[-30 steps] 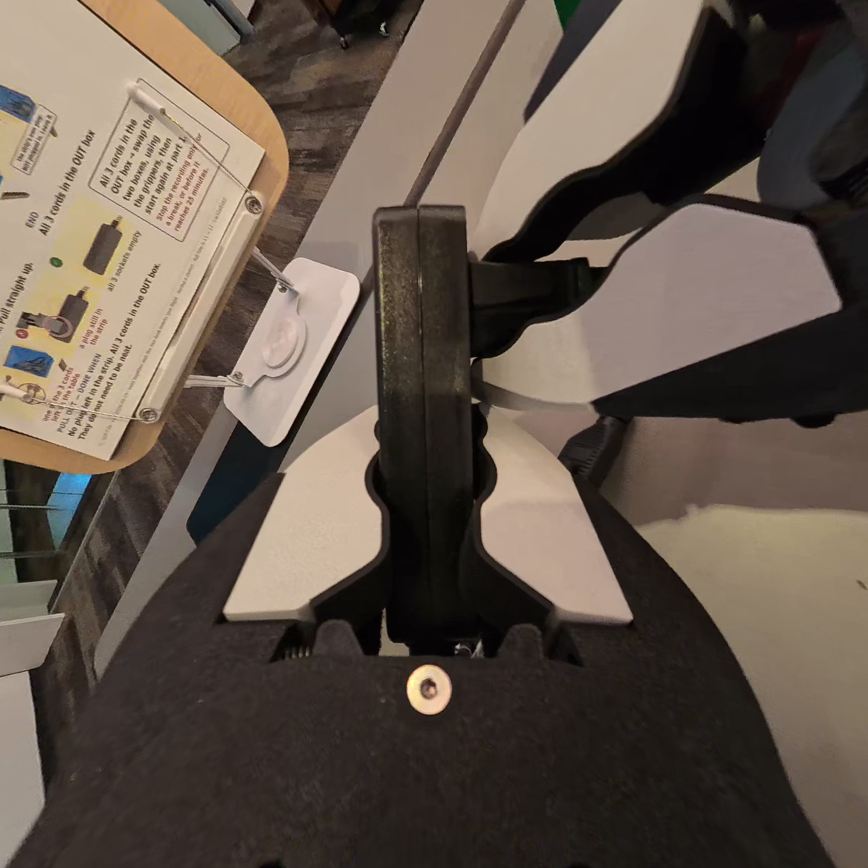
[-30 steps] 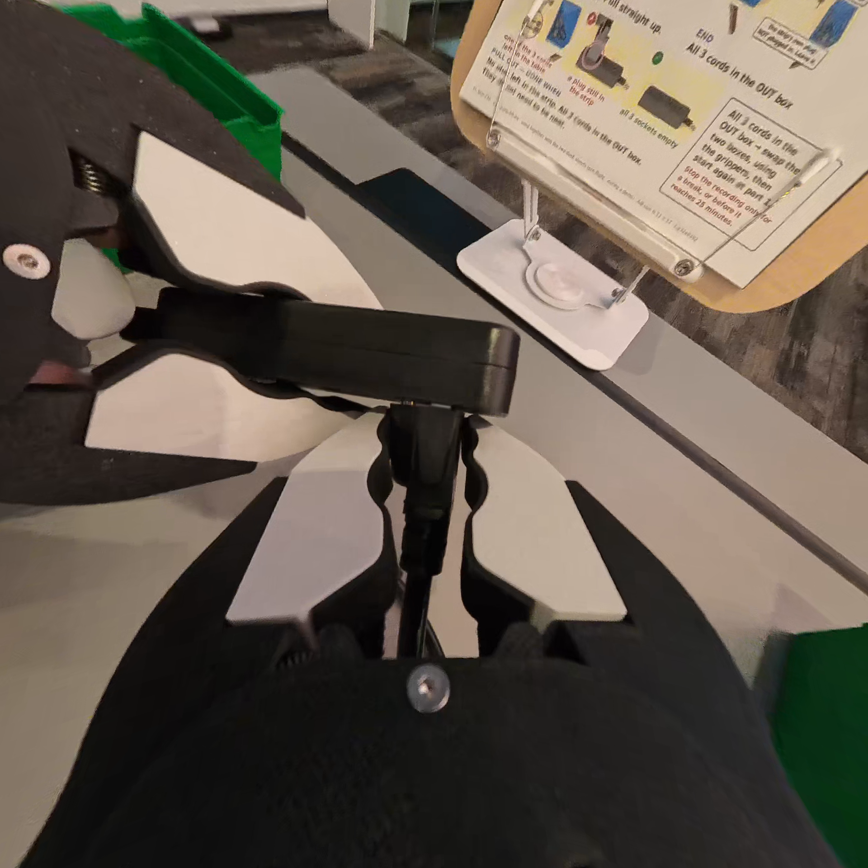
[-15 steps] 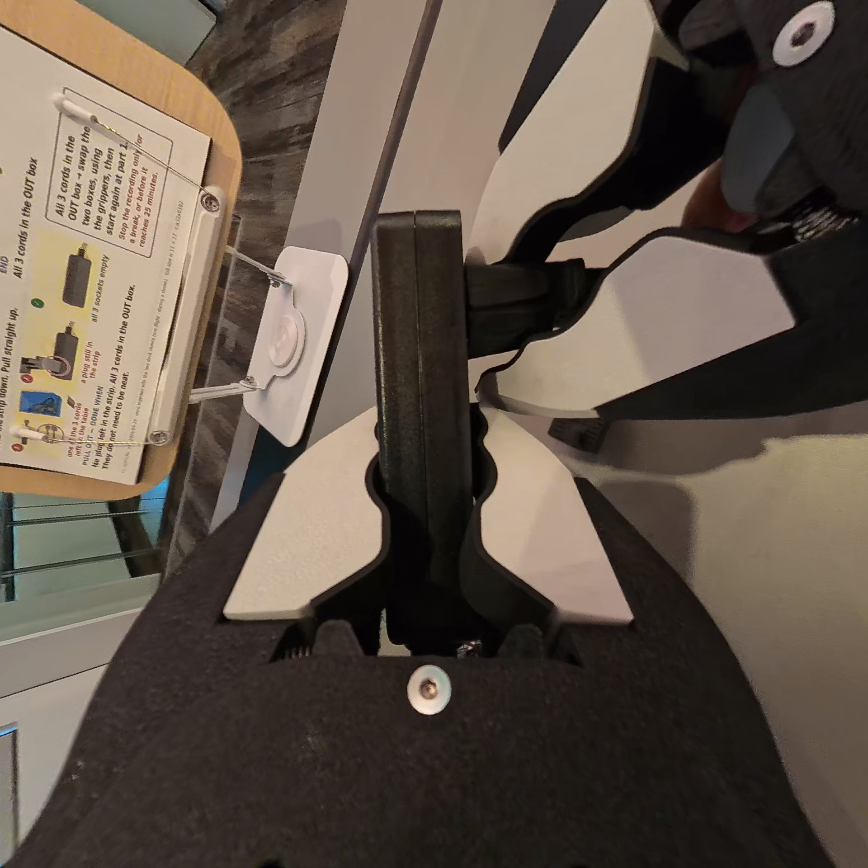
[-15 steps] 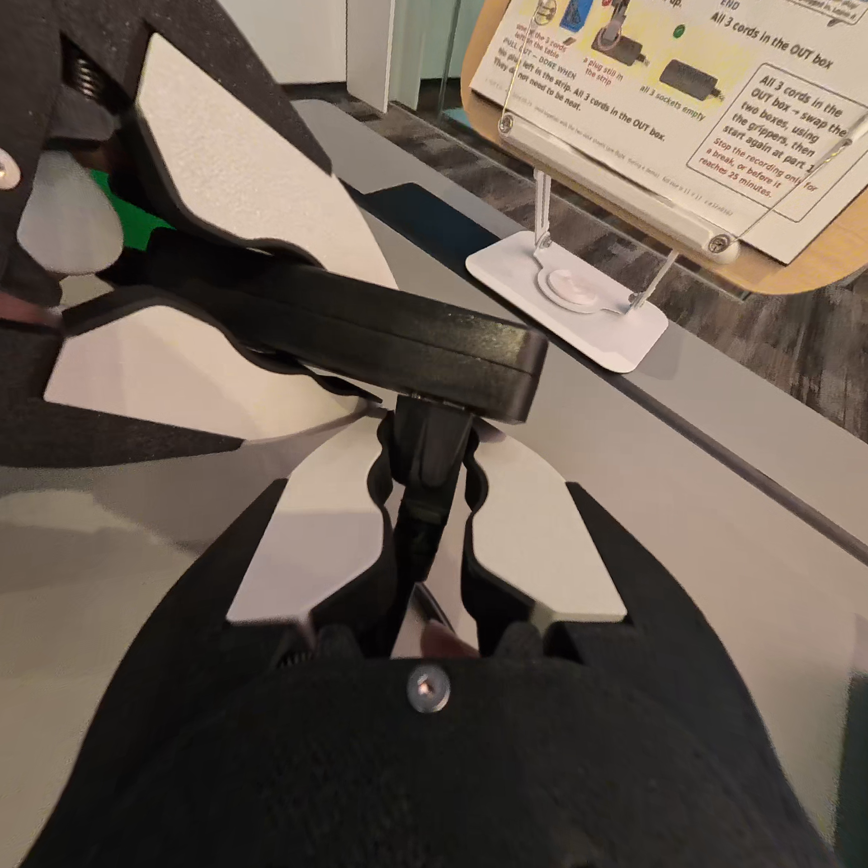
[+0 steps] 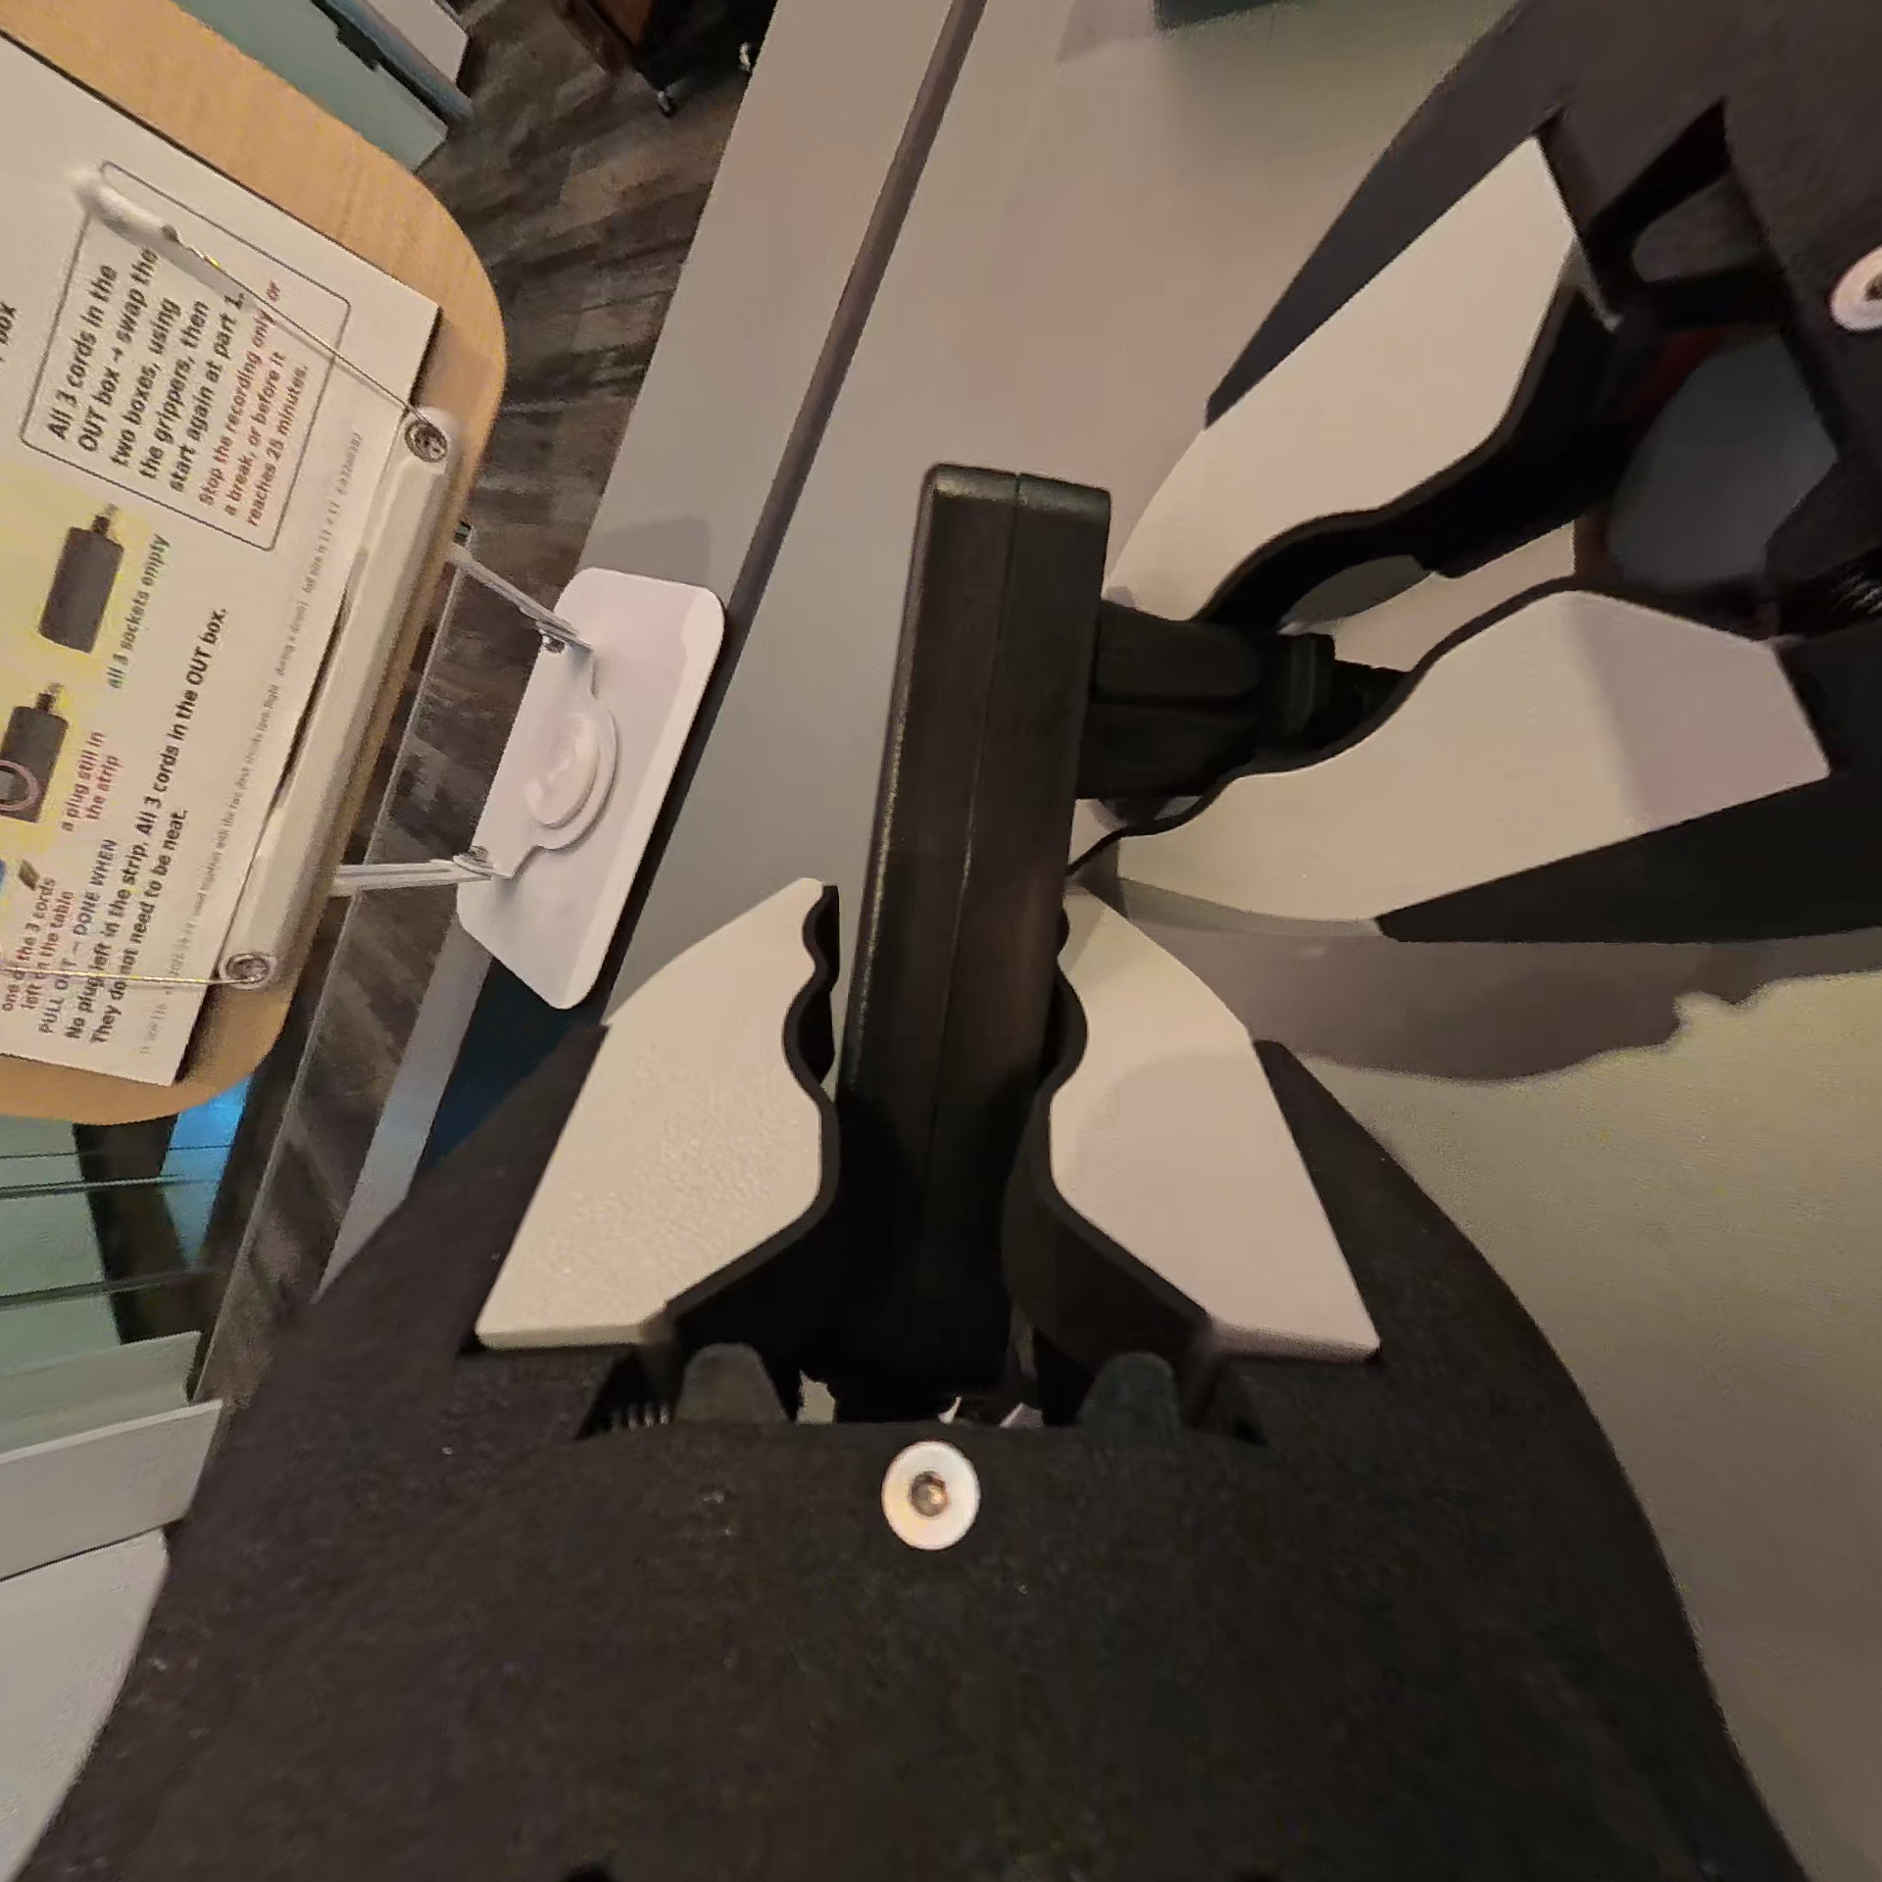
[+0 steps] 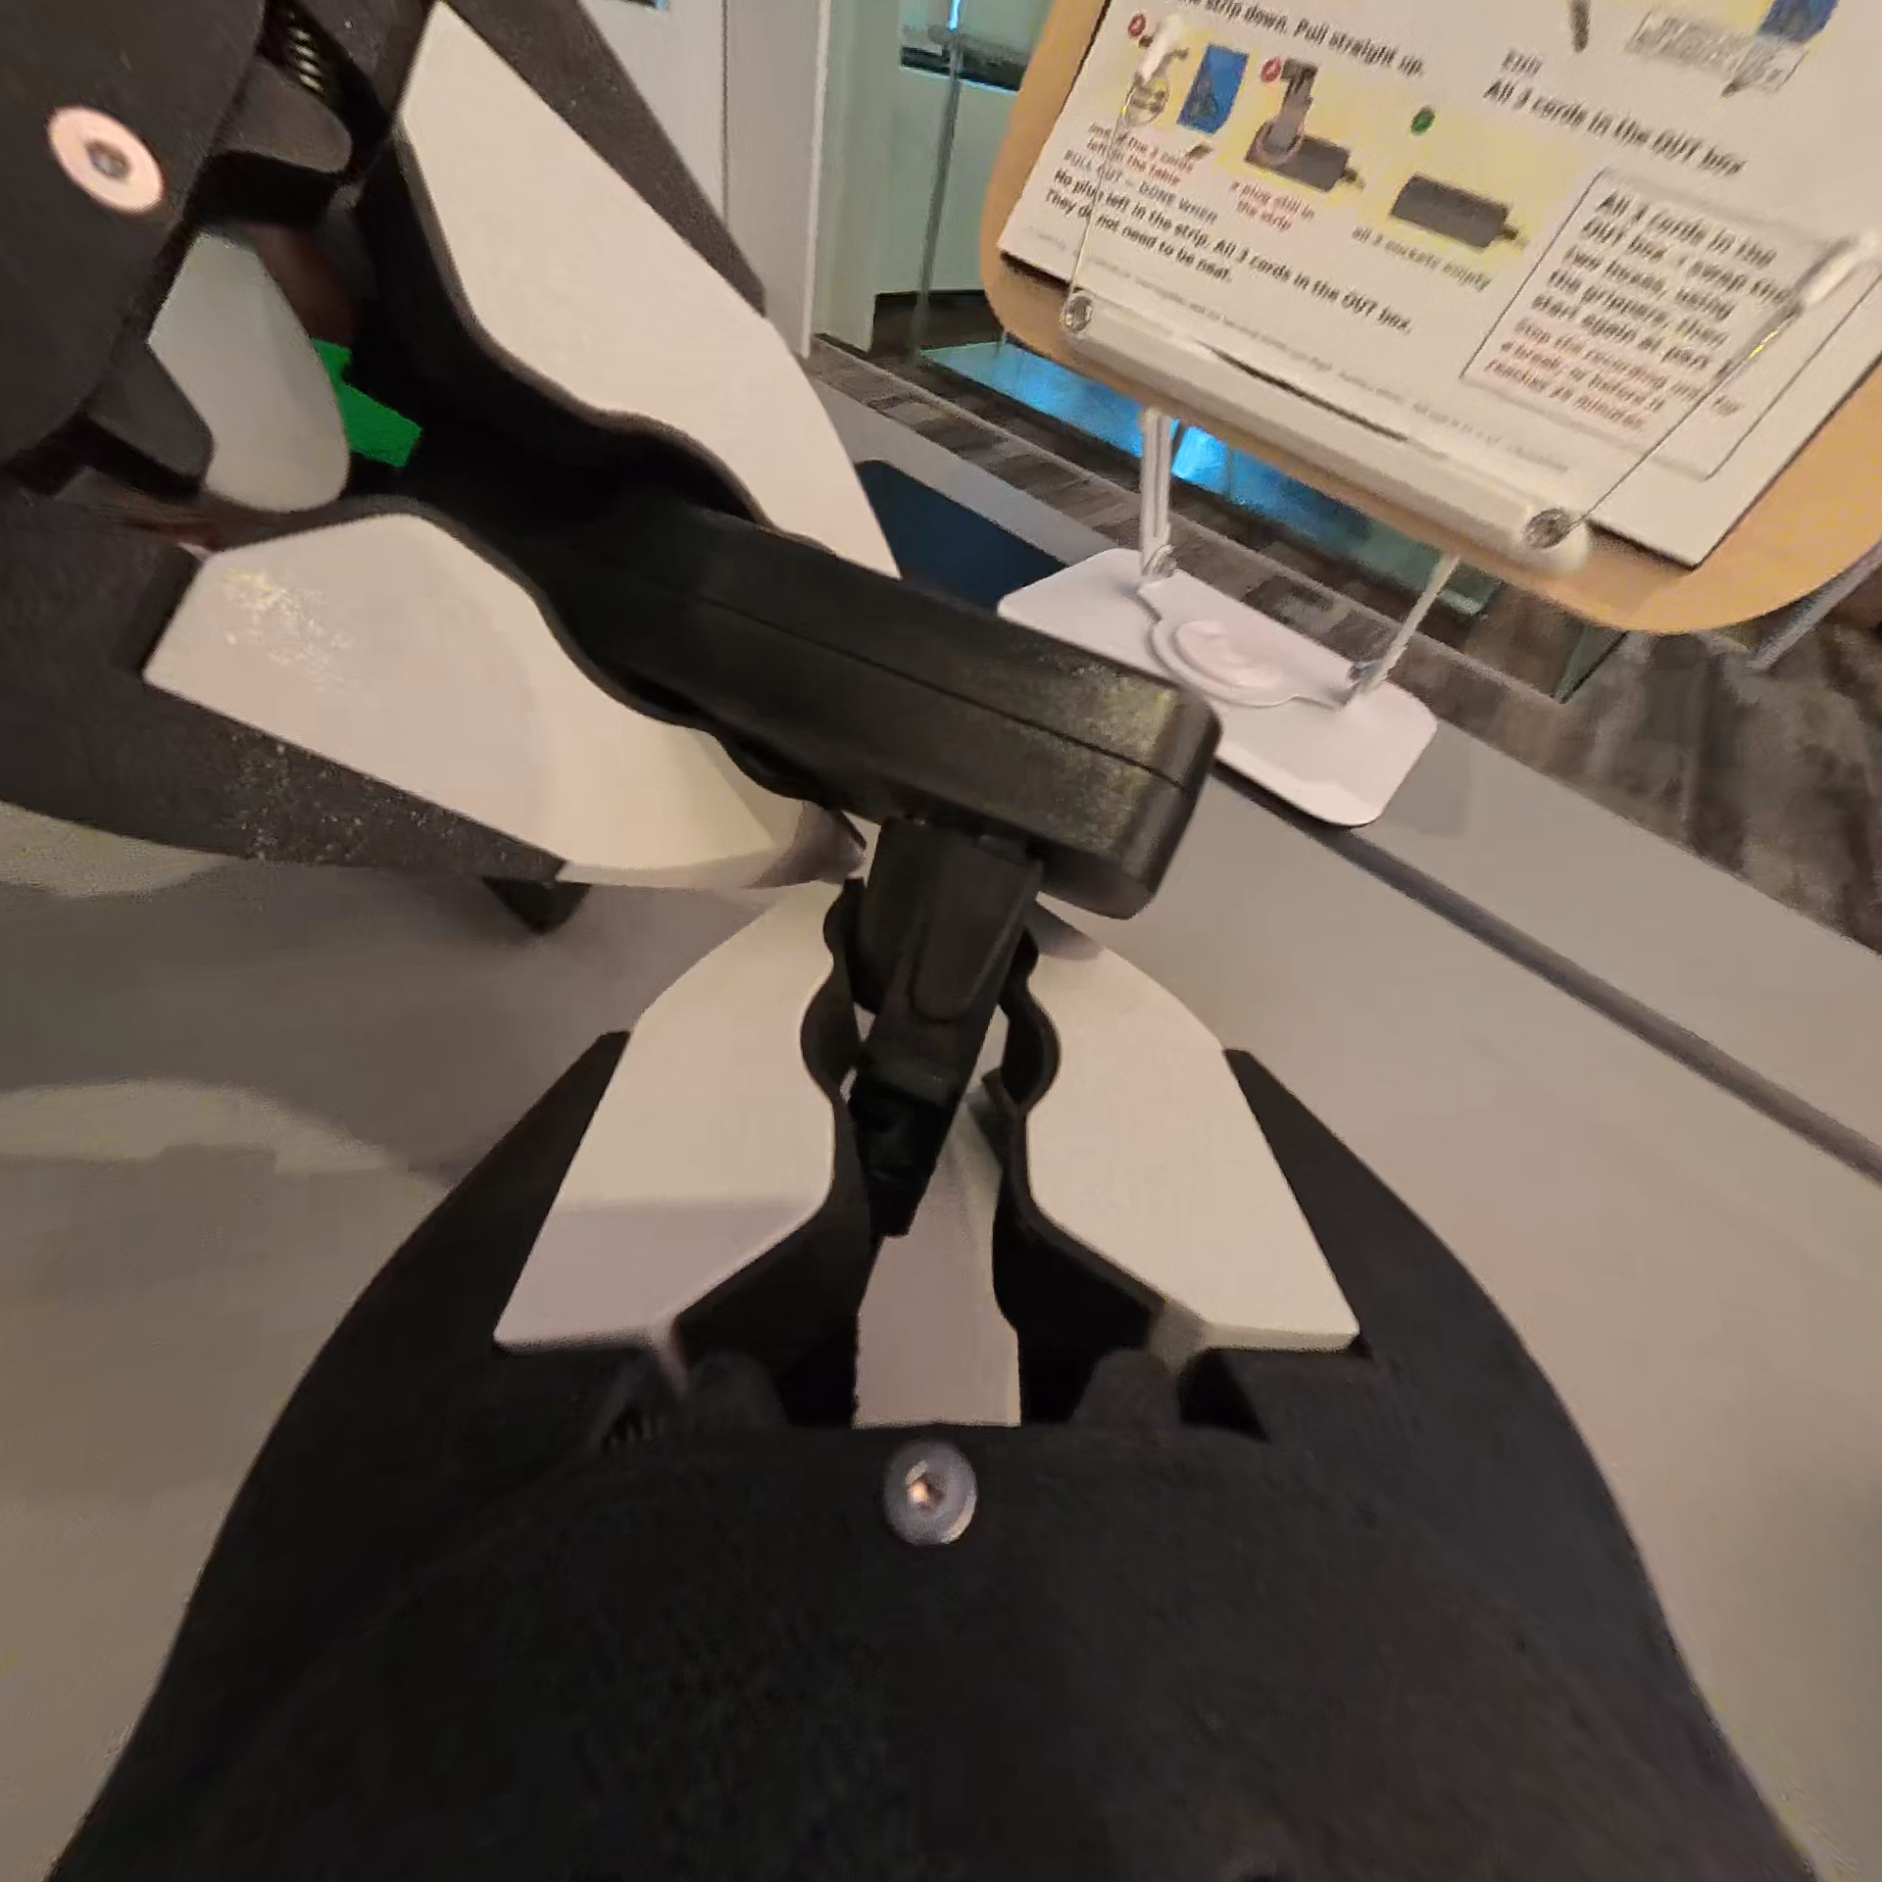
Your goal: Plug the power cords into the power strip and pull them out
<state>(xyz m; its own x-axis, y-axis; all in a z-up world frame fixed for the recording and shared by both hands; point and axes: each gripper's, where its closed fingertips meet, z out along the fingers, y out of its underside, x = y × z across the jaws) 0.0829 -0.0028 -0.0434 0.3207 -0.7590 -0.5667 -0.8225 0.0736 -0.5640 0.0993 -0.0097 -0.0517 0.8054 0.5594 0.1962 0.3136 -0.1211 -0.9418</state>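
Observation:
My left gripper [image 5: 942, 947] is shut on a black power strip [image 5: 978, 713] and holds it on edge above the grey table [image 5: 1579, 1273]. My right gripper [image 6: 937, 922] is shut on a black plug [image 6: 942, 917] whose face sits against the strip's socket side [image 6: 917, 713]. Its cord runs back between the fingers. In the left wrist view the right gripper [image 5: 1130, 703] comes in from the right around the plug [image 5: 1181, 703]. In the right wrist view the left gripper [image 6: 815, 703] comes in from the upper left. The sockets are hidden.
A wooden board with a printed instruction card [image 6: 1426, 204] stands on a white stand [image 6: 1273, 703] at the table's far edge, close behind the strip; it also shows in the left wrist view [image 5: 601, 784]. A bit of a green box [image 6: 372, 407] shows behind the left gripper.
Both grippers have shifted and tilted together with the strip and plug still joined. The strip's free end now dips lower towards the stand. The green box has nearly left the right view.

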